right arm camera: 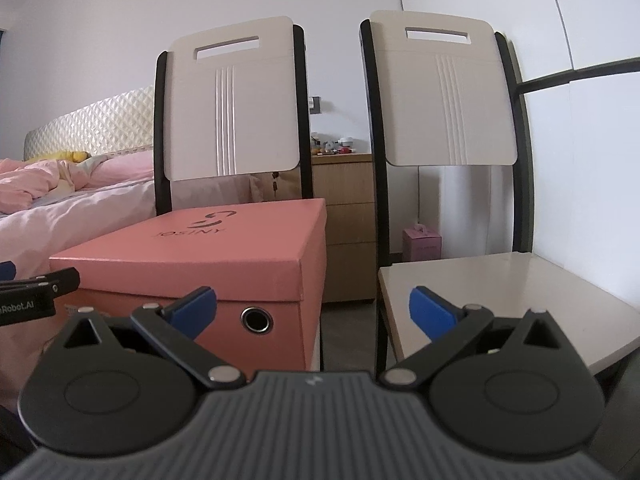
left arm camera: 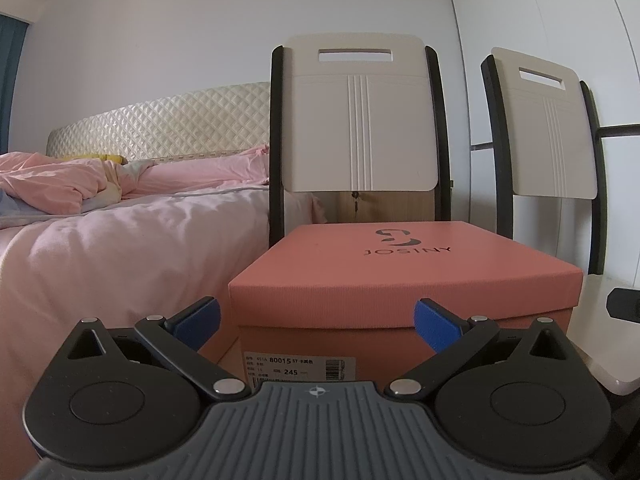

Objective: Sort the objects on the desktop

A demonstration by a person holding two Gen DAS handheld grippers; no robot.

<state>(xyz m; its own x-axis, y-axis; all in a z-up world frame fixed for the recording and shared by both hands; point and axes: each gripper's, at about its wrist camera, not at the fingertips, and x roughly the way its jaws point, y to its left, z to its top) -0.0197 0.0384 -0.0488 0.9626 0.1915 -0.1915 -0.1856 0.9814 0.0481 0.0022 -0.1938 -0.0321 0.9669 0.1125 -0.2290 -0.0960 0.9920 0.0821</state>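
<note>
Left wrist view looks straight at a pink shoebox [left arm camera: 404, 280] of ribbed cardboard that sits on the seat of a chair [left arm camera: 360, 112]. The left hand-held gripper [left arm camera: 317, 326] is spread wide with nothing between its blue pads [left arm camera: 200, 322], which stand near the two front corners of the box, just short of it. The lid carries a dark logo and the word JOSINY; a white label [left arm camera: 298, 368] with a barcode and the number 245 is stuck low on the near end.

The chair has a flat white back with a slot handle, three raised stripes and curved black uprights. A second chair [left arm camera: 548, 128] of the same make stands beside it to the right. To the left lies a bed [left arm camera: 100, 248] with rumpled pink bedding and a quilted cream headboard [left arm camera: 160, 124].

From the right wrist, the right hand-held gripper [right arm camera: 313, 316] is also open and empty, pointing at the gap between the two chairs. The box's side shows a metal-ringed round hole [right arm camera: 257, 320]. The second chair's smooth pale seat [right arm camera: 500, 300] lies bare. Behind the chairs stand a wooden drawer unit [right arm camera: 348, 232] with small clutter on top and a small pink carton [right arm camera: 422, 244] on the floor.
</note>
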